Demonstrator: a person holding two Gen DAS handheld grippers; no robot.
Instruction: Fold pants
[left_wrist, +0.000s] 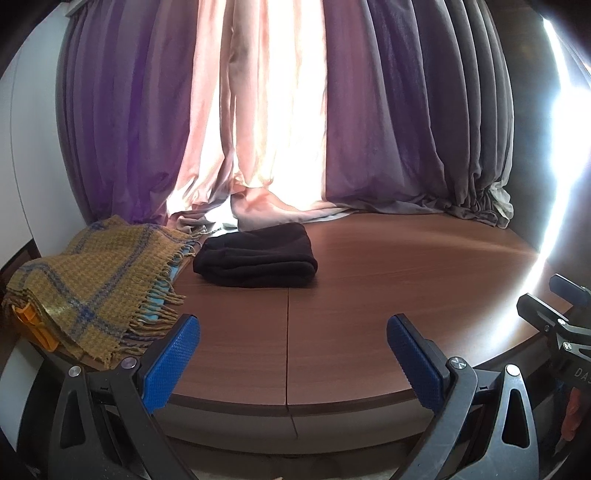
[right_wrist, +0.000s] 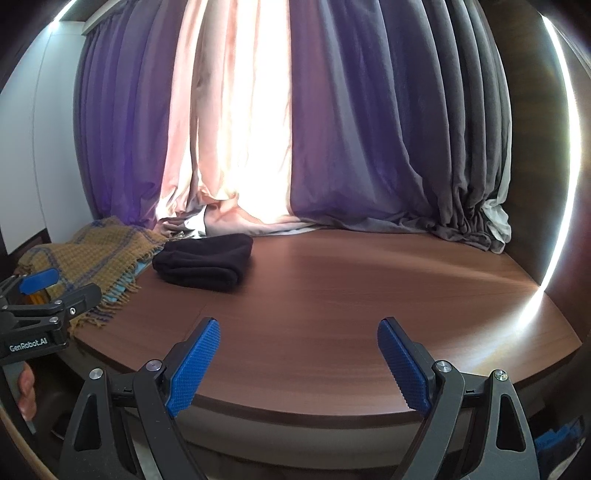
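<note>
two things sit on the brown wood-grain tabletop (left_wrist: 369, 280), so going left to right: first a mustard-yellow woven scarf with blue checks and a fringe (left_wrist: 85, 280) piled at the left edge, with something orange plastic poking out under it, can't tell what. touching its fringe on the right is the black fleecy pair of pants (left_wrist: 258, 260), already in a thick, squarish folded stack near the back, close to the purple and pink curtains (left_wrist: 258, 110). rest of the table to the right is bare.

handling guess: soft, light, floppy fabric, not slippery, nothing to break. layers will slide apart if pinched by one corner, so i'd grab the rounded folded edge through all the layers, or both ends at once.

left gripper (left_wrist: 293, 334) hangs at the near table edge, angled down a bit, blue pads wide apart with nothing between them. right gripper (right_wrist: 299, 338) is beside it in the same pose, also gaping wide and empty. both well short of the pants. folding looks pretty much done to me.
</note>
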